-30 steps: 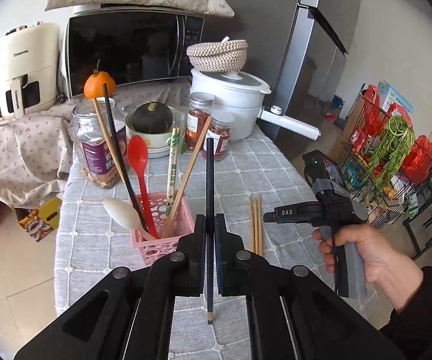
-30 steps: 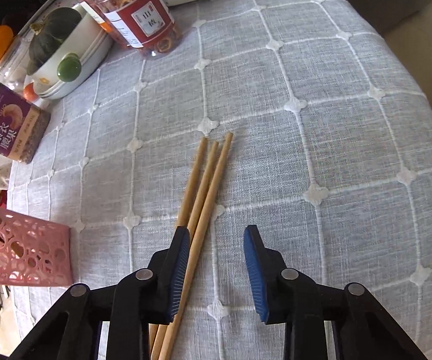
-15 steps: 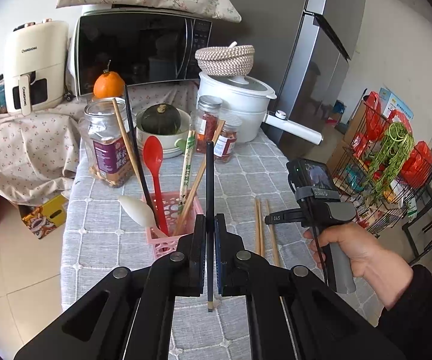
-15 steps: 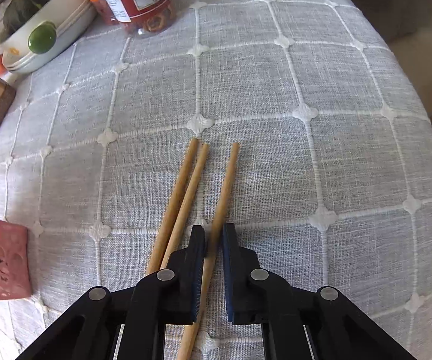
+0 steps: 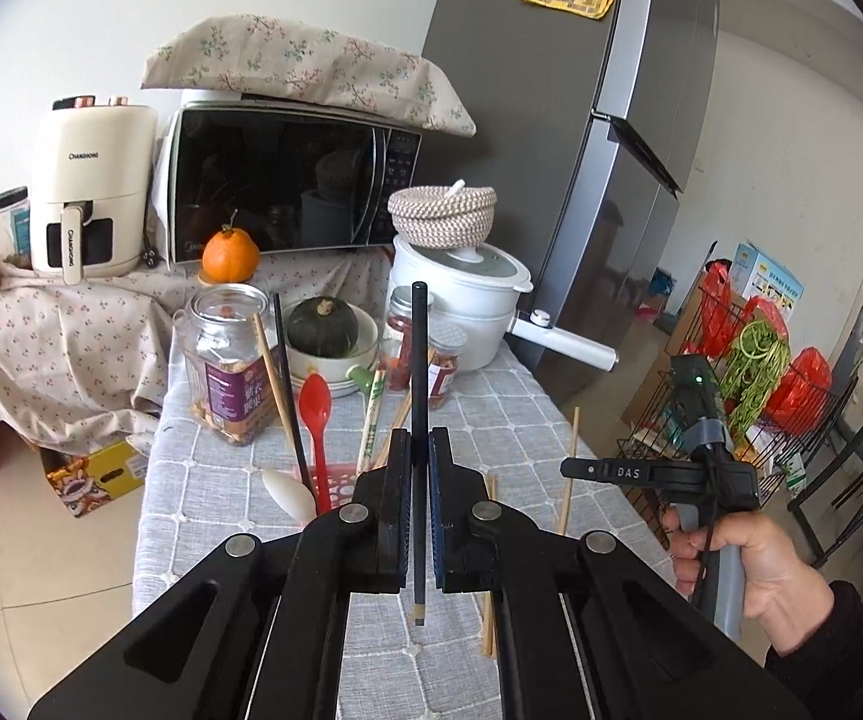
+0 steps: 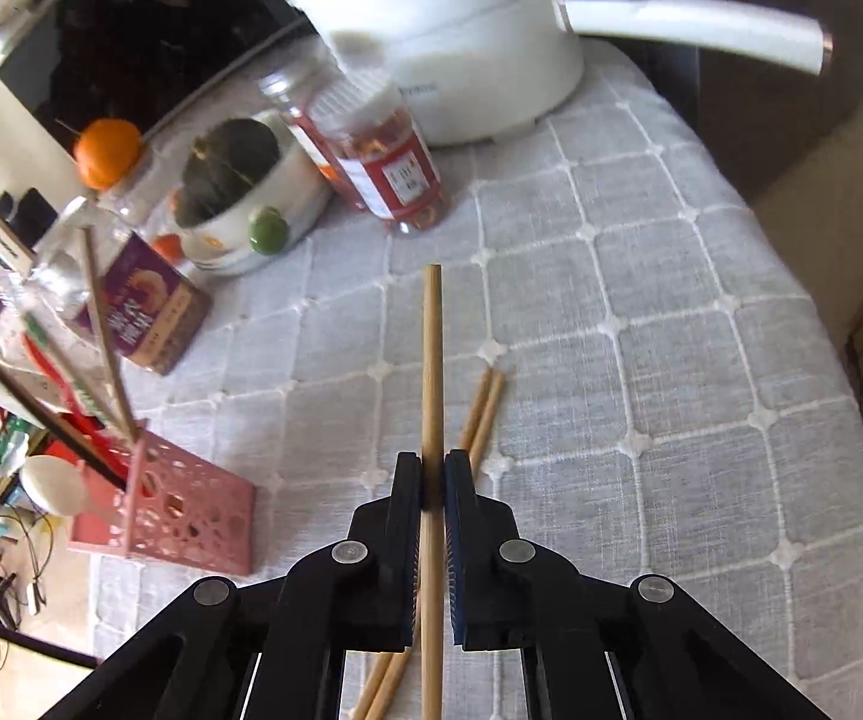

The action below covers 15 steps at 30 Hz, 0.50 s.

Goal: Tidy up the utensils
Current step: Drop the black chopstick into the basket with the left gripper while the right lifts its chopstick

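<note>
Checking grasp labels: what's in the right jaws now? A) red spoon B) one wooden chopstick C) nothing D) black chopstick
B: the right gripper is shut on a single wooden chopstick, raised above the two other wooden chopsticks lying on the tablecloth.

My tongs (image 5: 420,480) are matte black with silver screws; my bare hand (image 5: 749,564) shows a dark sleeve.

White walls (image 5: 101,30) all round, pale tiled floor (image 5: 23,570) below. A tall grey fridge (image 5: 581,180) stands behind the cloth-covered counter (image 5: 203,498); a black wire rack (image 5: 725,324) and dark chairs (image 5: 839,480) sit at the right in daylight.
</note>
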Available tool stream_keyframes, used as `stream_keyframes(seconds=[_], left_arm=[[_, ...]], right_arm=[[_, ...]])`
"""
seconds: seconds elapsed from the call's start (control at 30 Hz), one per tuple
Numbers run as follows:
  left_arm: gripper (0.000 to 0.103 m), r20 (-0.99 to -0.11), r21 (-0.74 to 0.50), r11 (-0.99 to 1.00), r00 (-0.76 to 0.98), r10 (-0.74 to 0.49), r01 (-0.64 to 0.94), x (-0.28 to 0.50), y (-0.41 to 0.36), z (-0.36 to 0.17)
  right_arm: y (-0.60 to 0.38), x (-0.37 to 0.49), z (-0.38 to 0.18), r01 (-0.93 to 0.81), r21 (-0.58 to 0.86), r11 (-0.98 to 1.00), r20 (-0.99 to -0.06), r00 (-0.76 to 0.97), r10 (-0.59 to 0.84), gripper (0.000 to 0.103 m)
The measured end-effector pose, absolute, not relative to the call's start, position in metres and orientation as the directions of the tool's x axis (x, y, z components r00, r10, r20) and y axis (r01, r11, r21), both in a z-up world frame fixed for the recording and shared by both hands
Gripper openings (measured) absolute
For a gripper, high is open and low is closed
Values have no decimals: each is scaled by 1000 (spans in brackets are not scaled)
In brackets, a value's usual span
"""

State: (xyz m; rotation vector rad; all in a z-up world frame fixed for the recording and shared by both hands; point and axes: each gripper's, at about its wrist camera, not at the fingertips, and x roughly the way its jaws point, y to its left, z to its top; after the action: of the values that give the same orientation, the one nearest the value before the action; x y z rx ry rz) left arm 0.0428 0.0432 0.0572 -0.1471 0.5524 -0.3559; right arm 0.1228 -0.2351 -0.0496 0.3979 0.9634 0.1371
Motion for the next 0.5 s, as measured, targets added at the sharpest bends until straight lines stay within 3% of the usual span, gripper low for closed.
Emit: stream_keyframes(seconds=[0.3, 0.5], left_arm=[[5, -299, -233, 947, 911, -285, 219, 38, 61, 80], [5, -315, -188, 963, 917, -246, 194, 70, 53, 61]], right_arm=[[-215, 82, 16, -54, 406, 912, -611, 726, 315, 5], [-211, 82, 26, -83, 408, 909, -575, 750, 327, 5]])
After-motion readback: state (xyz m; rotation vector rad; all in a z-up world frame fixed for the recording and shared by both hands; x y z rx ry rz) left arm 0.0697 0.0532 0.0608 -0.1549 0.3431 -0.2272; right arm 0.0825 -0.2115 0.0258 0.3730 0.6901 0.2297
